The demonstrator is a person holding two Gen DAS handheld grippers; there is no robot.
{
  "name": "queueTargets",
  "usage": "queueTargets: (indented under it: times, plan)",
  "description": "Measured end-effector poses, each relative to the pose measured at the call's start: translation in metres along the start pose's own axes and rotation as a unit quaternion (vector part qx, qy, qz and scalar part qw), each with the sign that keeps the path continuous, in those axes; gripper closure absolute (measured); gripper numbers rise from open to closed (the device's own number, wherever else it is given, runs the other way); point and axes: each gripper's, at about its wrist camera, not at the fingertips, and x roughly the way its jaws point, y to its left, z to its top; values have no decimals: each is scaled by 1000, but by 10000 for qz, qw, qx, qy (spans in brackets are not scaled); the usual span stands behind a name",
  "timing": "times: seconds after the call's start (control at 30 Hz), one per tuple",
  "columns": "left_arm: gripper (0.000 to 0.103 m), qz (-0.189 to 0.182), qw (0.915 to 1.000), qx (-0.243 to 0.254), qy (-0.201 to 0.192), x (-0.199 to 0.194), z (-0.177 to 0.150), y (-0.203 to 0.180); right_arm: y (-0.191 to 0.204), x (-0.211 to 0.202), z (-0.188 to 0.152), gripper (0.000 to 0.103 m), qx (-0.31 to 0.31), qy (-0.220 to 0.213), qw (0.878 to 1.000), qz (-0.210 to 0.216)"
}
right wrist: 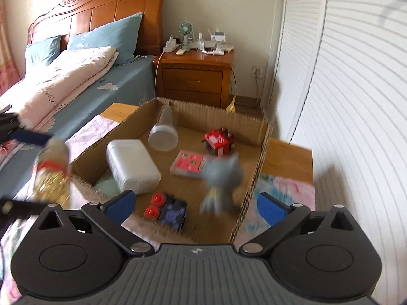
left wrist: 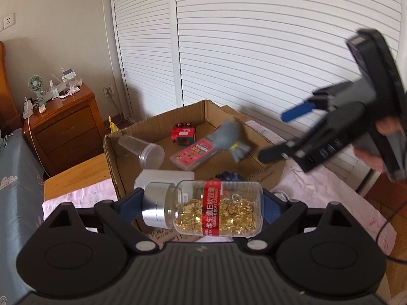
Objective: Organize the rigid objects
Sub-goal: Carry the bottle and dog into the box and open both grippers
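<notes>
Right now the left claw (left wrist: 203, 207) grips a clear vitamin capsule bottle (left wrist: 218, 208) end to end, silver cap against one pad and base against the other, holding it sideways just above the near wall of the cardboard box (left wrist: 113, 167). The right claw (right wrist: 197, 207) stands wide with nothing between its blue pads; a grey cat figurine (right wrist: 221, 178) shows blurred over the box floor below it, seemingly mid-drop beside the pink card case (right wrist: 189, 165).

Already in the box lie a clear plastic cup (right wrist: 164, 132) on its side, a white plastic container (right wrist: 132, 165), a red toy cube (right wrist: 218, 142) and a dark toy with red wheels (right wrist: 168, 209).

Risks from here, as I judge them: the figurine may bounce or topple against the red cube, or land on the card case rather than the floor. The bottle is smooth and round and held only by its ends, so a tilt of the left claw could let it slip out short of the box and roll across the cloth-covered surface (left wrist: 330, 190). The two claws are also near each other over the box; crossing paths could knock the bottle loose.
</notes>
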Motion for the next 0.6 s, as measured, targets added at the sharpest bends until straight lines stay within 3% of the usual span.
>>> queueTargets:
  times: [0.2, 0.37, 0.6]
  plan:
    - [10, 45, 10000, 1, -16, 12, 24, 3, 8, -28, -20, 0, 268, -165, 9995, 1]
    - [10, 87, 9999, 4, 51, 34, 45, 2, 17, -46, -36, 0, 405, -320, 9984, -238]
    - [10, 60, 9996, -67, 282, 75, 62, -5, 6, -59, -61, 0, 1234, -536, 9907, -187]
